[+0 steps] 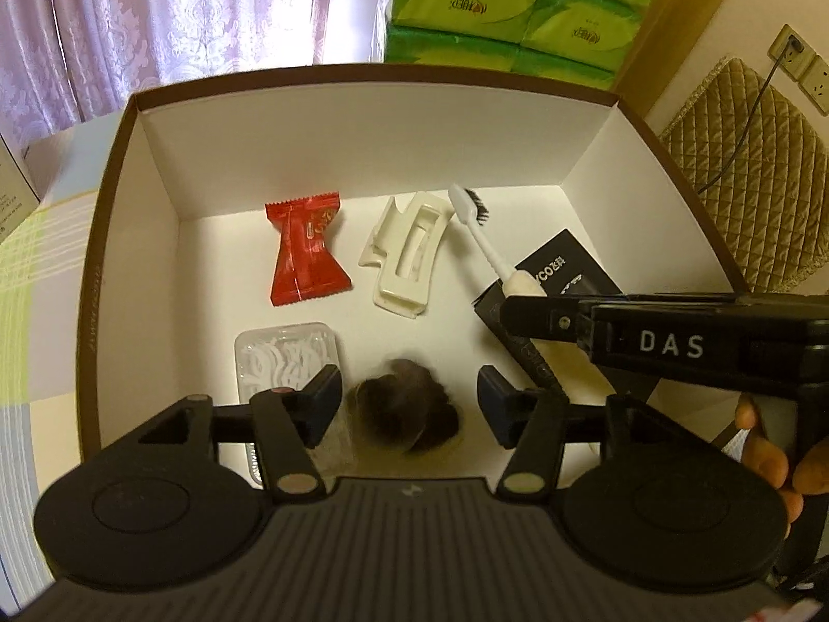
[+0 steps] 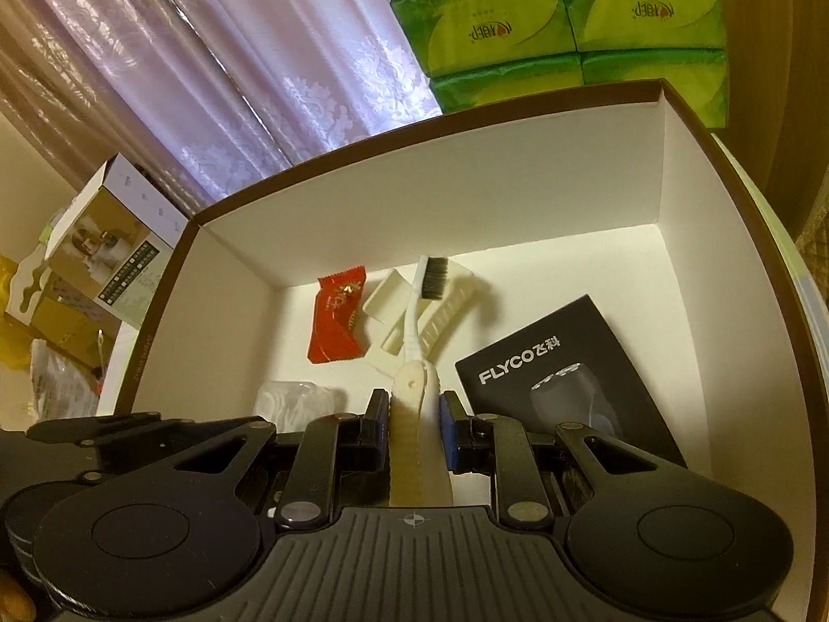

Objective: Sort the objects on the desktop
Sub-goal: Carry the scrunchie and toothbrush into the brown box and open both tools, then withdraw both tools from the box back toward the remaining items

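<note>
right tool is clamped on the toothbrush handle over the box, probably to drop it in, while left tool hangs wide open above a dark hair tie.

**A lived-in room at home, likely a bedroom or sitting room**

Pale lilac lace curtains hang at eleven o'clock, daylight glowing through them. At one o'clock, green packs of tissues are stacked high. A quilted gold cushion sits at three o'clock below wall sockets with a cable plugged in. A printed product carton stands at nine o'clock; the clutter around it is too blurred to tell.
</note>
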The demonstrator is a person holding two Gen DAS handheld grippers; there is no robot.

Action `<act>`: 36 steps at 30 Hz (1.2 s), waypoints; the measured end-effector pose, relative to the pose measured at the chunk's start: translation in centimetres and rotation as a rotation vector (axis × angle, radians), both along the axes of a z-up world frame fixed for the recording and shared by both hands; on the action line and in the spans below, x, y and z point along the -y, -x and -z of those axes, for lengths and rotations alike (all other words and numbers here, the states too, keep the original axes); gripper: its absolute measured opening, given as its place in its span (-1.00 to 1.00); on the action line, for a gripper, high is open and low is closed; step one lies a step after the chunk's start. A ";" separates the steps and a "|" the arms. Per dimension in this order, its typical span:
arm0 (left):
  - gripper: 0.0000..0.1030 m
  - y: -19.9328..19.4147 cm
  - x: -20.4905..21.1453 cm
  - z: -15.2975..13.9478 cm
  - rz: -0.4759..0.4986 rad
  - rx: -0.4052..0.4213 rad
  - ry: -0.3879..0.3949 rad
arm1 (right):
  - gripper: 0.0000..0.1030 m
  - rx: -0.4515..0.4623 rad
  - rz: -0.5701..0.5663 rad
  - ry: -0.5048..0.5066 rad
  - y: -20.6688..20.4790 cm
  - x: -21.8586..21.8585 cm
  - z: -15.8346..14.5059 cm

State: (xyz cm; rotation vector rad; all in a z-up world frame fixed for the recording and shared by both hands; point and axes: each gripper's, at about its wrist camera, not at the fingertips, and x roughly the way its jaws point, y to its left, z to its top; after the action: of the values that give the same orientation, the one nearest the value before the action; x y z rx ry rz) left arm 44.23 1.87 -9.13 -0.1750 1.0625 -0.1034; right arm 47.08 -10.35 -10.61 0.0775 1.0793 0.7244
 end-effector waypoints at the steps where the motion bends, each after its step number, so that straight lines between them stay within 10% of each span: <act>1: 0.02 0.0 -0.1 -0.1 -0.002 0.002 -0.001 | -0.66 0.000 0.000 0.001 0.0 0.0 0.0; 20: 0.18 1.4 -0.9 -1.3 -0.018 0.039 -0.089 | -0.62 0.036 -0.014 0.012 0.4 0.0 -0.2; 25: 0.28 2.1 -1.2 -1.7 -0.021 0.051 -0.100 | 0.11 0.096 -0.045 0.045 1.5 0.4 -1.0; 36: 0.68 3.7 -1.1 -2.8 -0.049 0.088 -0.141 | 0.96 0.235 -0.062 0.121 4.1 2.0 -2.6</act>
State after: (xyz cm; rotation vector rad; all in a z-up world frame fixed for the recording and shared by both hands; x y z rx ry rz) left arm 40.56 2.98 -6.38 -0.0677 0.9735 0.0080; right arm 43.00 -12.31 -7.99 -0.1423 0.9004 0.7032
